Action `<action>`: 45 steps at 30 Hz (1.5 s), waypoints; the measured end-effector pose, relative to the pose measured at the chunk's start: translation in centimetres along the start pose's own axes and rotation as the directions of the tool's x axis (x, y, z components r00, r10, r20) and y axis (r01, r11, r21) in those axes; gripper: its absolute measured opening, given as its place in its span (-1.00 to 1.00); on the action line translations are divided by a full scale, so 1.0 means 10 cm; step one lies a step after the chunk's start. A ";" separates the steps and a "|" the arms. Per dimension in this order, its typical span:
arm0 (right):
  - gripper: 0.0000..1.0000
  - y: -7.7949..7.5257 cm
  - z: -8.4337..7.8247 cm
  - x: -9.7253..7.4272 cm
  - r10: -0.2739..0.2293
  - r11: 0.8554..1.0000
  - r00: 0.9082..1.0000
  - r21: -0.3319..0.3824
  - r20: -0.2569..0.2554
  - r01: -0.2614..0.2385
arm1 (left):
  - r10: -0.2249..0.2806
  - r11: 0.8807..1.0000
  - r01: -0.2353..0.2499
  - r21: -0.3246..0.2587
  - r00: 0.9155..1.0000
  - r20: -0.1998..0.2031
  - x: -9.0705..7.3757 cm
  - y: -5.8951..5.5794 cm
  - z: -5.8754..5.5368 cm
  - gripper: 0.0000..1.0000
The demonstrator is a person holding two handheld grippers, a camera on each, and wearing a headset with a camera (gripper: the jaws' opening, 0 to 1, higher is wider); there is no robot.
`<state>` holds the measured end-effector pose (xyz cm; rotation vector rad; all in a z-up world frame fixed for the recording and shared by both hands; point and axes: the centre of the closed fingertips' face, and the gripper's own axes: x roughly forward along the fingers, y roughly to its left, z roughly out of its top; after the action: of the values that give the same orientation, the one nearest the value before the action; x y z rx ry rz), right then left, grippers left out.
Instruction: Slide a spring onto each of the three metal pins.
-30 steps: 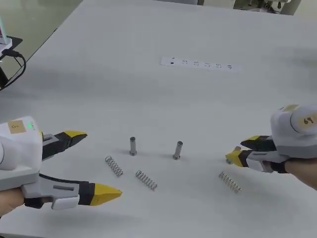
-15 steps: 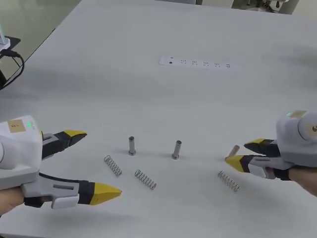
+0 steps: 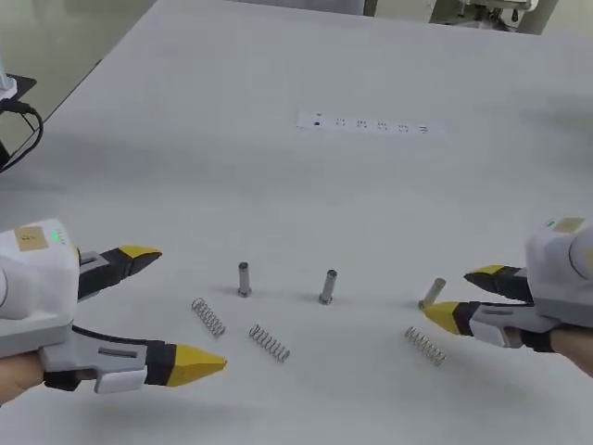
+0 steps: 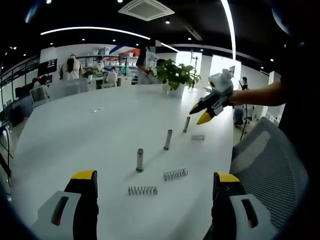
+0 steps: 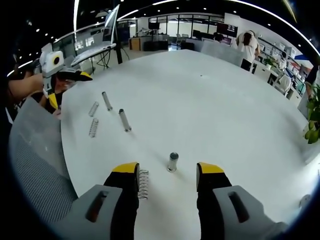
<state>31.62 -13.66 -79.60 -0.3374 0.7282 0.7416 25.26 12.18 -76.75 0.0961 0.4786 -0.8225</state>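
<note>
Head view: three bare pins (image 3: pixel 327 286)

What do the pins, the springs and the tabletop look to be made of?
Pins: likely steel, dull grey with a faint sheen. Springs: thin coiled wire, silvery, probably steel. Tabletop: smooth matt white, maybe laminate; the look leaves it open.

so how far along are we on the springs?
Nothing done: left pin, middle pin and right pin stand bare; left spring, middle spring and right spring lie flat on the table. Nothing in hand: left hand-held gripper and right hand-held gripper are open and empty, the right one beside the right pin. All three springs left to fit.
</note>
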 end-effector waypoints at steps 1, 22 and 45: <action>-0.10 0.01 0.00 0.00 0.003 1.000 1.000 -0.007 0.002 -0.003 | 0.000 1.000 0.000 0.001 1.000 0.001 0.00 0.00 0.01 0.86; -0.01 0.16 -0.18 -0.12 0.016 0.999 1.000 -0.037 -0.014 -0.016 | -0.011 1.000 0.012 -0.007 0.993 0.116 -0.01 -0.05 0.23 0.93; -0.21 0.39 -0.39 -0.02 0.064 0.993 0.994 -0.096 -0.089 -0.073 | 0.004 1.000 -0.004 0.006 0.994 0.108 -0.06 -0.03 0.24 0.91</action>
<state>26.91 -13.01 -82.35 -0.4380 0.7887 0.8341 25.53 11.75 -74.35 0.0574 0.3736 -0.8208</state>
